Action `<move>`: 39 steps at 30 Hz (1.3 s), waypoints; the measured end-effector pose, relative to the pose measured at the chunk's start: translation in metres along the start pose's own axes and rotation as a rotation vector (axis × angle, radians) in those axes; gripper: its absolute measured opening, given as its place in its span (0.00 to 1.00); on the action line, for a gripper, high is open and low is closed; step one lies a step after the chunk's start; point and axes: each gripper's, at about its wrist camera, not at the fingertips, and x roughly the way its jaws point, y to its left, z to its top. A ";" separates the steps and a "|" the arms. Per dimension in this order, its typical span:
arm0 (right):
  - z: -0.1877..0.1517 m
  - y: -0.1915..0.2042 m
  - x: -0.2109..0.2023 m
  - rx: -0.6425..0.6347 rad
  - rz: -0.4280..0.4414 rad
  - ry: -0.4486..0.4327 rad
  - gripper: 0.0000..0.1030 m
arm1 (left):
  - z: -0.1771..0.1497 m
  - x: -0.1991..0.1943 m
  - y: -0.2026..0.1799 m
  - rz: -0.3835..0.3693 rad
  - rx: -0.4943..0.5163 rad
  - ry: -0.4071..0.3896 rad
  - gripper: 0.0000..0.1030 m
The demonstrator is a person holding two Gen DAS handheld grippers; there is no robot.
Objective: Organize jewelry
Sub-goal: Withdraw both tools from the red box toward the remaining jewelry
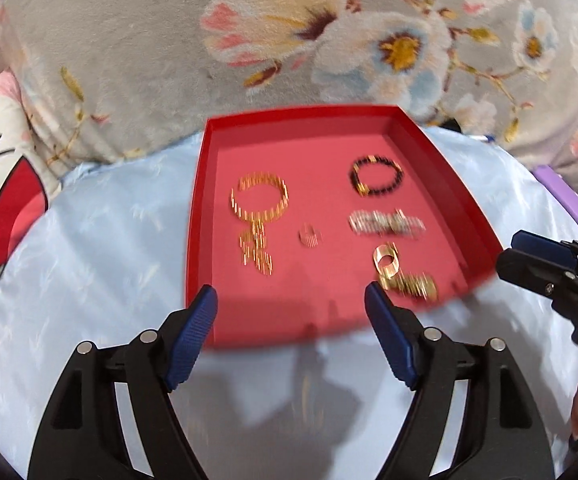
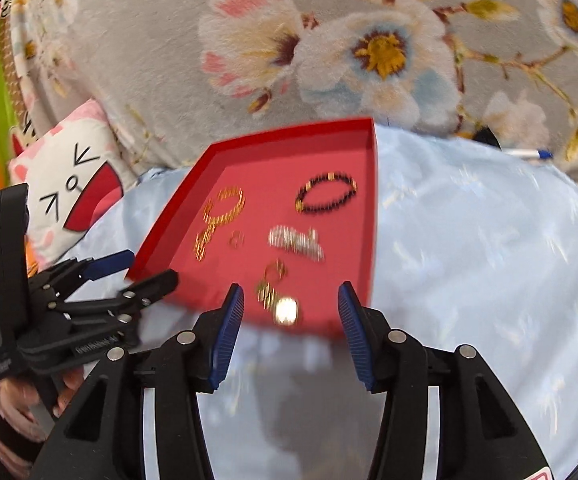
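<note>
Left hand-held gripper spread, nothing between its jaws; right hand-held gripper likewise spread and empty; jewelry lies scattered inside red tray on pale blue cloth.

Black tool arms w/ ribbed blue pads, silver screws.

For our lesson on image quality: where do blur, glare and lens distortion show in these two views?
Left wrist view: the gold chain bracelet in the red cardboard tray is smeared into streaks, and the frame bows with dark corners. Right wrist view: similar smear, and a gold ring near the tray's front edge glares white.
</note>
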 end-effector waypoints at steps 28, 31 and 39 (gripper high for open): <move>-0.118 0.020 -0.031 -0.061 -0.037 0.158 0.43 | -0.135 -0.067 -0.019 -0.049 0.031 0.119 0.58; -0.117 0.025 -0.027 -0.080 -0.043 0.162 0.29 | -0.135 -0.067 -0.022 -0.065 0.045 0.114 0.47; -0.117 0.038 -0.022 -0.086 0.005 0.173 0.08 | -0.135 -0.069 -0.037 -0.145 0.087 0.111 0.13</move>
